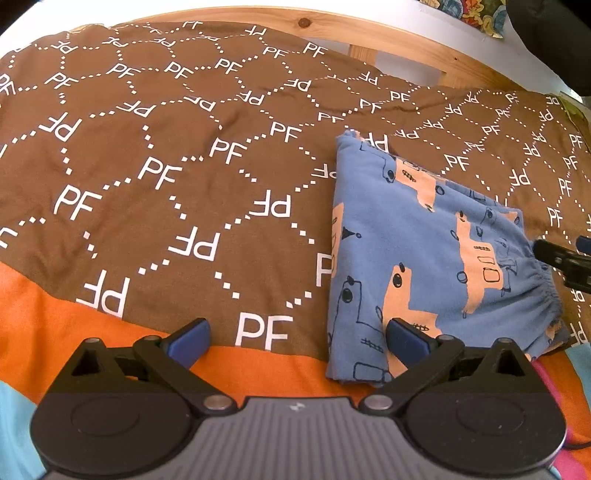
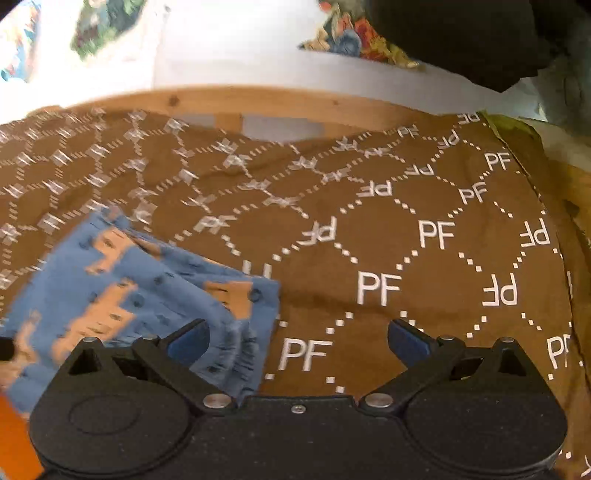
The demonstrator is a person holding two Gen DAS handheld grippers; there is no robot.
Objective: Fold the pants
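Observation:
Blue pants (image 1: pixel 424 258) with an orange and black print lie folded into a compact stack on a brown bedspread (image 1: pixel 166 147) printed with white "PF". Their gathered waistband is at the right side. My left gripper (image 1: pixel 297 339) is open and empty, its right finger over the pants' near left corner. My right gripper (image 2: pixel 297 339) is open and empty, just right of the pants (image 2: pixel 129 295), which sit at the lower left of that blurred view. The right gripper's tip (image 1: pixel 561 258) shows at the pants' right edge in the left wrist view.
An orange band (image 1: pixel 74 325) of bedding runs along the near edge. A wooden bed frame (image 1: pixel 369 33) and white wall bound the far side. A dark object (image 2: pixel 461 33) and floral fabric (image 2: pixel 354 37) lie beyond the frame.

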